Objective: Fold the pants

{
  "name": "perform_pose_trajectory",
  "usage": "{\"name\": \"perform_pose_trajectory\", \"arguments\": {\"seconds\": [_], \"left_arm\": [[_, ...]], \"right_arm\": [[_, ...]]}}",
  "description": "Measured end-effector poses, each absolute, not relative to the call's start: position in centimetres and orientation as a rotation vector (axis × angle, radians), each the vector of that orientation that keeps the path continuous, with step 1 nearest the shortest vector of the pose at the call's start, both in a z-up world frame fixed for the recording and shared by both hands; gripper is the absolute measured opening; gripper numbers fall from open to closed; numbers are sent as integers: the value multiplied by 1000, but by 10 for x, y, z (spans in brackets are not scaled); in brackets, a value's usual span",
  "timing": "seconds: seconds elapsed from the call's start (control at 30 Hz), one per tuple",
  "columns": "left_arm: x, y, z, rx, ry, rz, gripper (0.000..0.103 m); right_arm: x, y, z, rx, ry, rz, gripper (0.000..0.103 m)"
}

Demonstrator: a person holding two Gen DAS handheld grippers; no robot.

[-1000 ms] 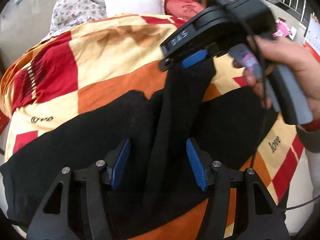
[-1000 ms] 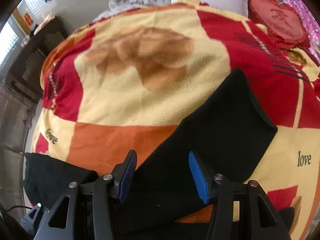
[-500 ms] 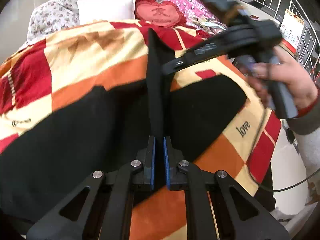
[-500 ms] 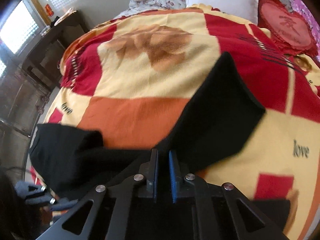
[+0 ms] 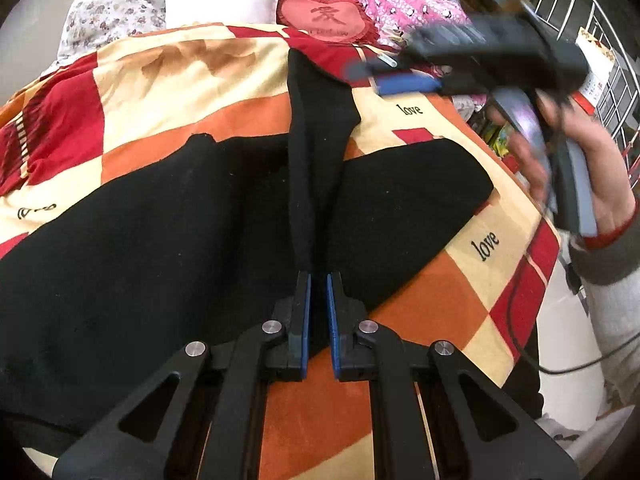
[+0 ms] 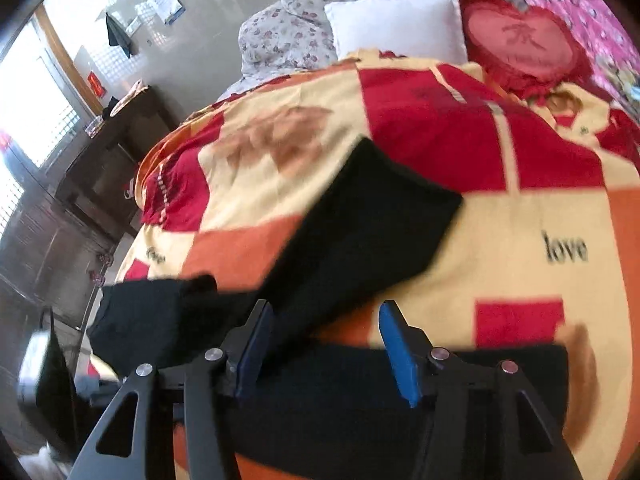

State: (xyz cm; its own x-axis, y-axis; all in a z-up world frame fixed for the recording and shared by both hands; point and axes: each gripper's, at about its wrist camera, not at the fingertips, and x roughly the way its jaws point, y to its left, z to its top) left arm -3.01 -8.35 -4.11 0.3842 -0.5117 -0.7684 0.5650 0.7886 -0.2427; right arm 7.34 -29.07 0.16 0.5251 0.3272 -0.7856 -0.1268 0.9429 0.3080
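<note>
On the bed, black fabric pants [image 5: 160, 248] lie spread over the red, orange and cream patchwork blanket [image 5: 180, 80]. The left gripper [image 5: 316, 312] is clamped on a raised ridge of the pants. To the right, the right gripper [image 6: 326, 344], held in a hand [image 5: 580, 168], is opening, with nothing pinched between its blue pads [image 6: 400, 356].
</note>
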Motion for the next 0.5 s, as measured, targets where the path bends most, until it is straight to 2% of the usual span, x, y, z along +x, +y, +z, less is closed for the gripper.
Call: {"name": "perform_pose_trajectory", "arguments": {"seconds": [0.1, 0.13, 0.3, 0.33, 0.37, 0.4, 0.43, 0.47, 0.5], "left_arm": [[-30, -86, -42, 65, 959, -690, 7], [-30, -87, -42, 66, 957, -692, 7], [-29, -85, -43, 53, 952, -698, 7], [-29, -84, -42, 52, 949, -699, 7], [-29, -83, -43, 51, 947, -700, 7], [-29, -81, -43, 47, 946, -701, 7], [-28, -79, -43, 42, 946, -701, 7], [-27, -78, -44, 37, 947, -703, 7], [-26, -76, -45, 32, 951, -704, 7]], "right_arm": [[108, -271, 4, 210, 994, 229, 58], [122, -264, 2, 196, 1012, 196, 63], [178, -246, -25, 205, 1103, 85, 63], [182, -246, -31, 205, 1113, 74, 58], [185, -247, -37, 215, 1118, 69, 41], [186, -251, -42, 227, 1119, 73, 31], [185, -256, -47, 244, 1122, 91, 16], [182, -261, -50, 253, 1126, 111, 8], [180, -264, -51, 255, 1127, 122, 7]]}}
